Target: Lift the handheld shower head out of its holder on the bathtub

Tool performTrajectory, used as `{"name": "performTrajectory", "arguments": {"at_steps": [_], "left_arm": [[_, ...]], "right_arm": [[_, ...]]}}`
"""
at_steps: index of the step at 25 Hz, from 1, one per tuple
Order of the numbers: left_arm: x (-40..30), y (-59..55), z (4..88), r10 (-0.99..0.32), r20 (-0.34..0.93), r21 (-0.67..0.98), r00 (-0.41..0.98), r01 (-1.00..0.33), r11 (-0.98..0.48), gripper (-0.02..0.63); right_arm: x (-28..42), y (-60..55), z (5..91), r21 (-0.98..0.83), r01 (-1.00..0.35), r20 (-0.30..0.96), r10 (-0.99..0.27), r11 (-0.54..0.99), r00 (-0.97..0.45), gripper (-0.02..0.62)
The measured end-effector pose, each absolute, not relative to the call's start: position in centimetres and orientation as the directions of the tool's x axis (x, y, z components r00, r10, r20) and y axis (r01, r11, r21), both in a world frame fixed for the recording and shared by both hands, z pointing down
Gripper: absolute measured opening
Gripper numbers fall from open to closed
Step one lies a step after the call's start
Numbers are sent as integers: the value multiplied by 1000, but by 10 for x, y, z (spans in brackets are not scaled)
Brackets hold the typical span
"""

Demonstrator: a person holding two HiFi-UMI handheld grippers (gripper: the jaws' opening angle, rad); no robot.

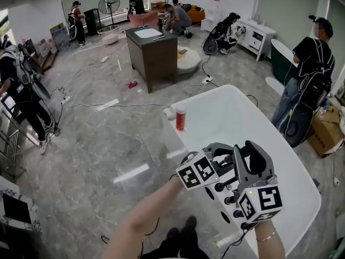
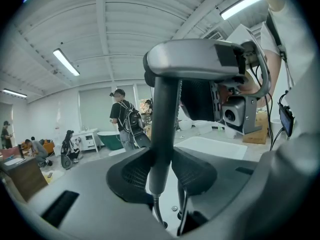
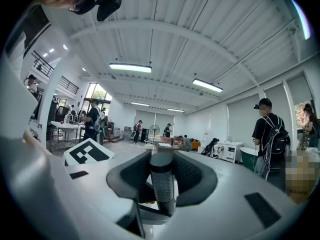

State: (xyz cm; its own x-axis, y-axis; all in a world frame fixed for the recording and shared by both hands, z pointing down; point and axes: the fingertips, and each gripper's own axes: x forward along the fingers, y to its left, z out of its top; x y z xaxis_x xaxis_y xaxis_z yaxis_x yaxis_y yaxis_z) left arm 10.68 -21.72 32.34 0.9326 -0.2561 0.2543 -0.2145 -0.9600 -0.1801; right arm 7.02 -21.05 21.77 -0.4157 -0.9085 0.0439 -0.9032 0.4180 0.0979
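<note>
The grey handheld shower head (image 1: 257, 158) is up in the air above the white bathtub (image 1: 294, 166), with both grippers on its handle. In the left gripper view the shower head (image 2: 195, 54) stands upright, and its handle (image 2: 164, 134) runs down between the pads of my left gripper (image 2: 162, 171), which is shut on it. A chrome hose (image 2: 157, 215) hangs below. My right gripper (image 3: 162, 176) is shut on the handle's dark ribbed lower end (image 3: 163, 189). In the head view the left gripper (image 1: 223, 156) and right gripper (image 1: 245, 169) are close together. The holder is hidden.
A red bottle (image 1: 180, 118) and a white roll (image 1: 169, 113) stand on the tub's far rim. A dark wood vanity (image 1: 152, 50) stands beyond it on the grey floor. A person in black (image 1: 310, 85) stands to the right of the tub by a cardboard box (image 1: 326, 129). Cables (image 1: 81, 102) cross the floor.
</note>
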Motion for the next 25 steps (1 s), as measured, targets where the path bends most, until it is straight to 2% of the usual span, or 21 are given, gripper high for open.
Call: {"name": "performTrajectory", "arguments": {"at_steps": [25], "left_arm": [[94, -205, 319, -265, 259, -199, 929, -218, -956, 149]], "right_arm": [[55, -197, 214, 129, -905, 61, -914, 405, -400, 140]]}}
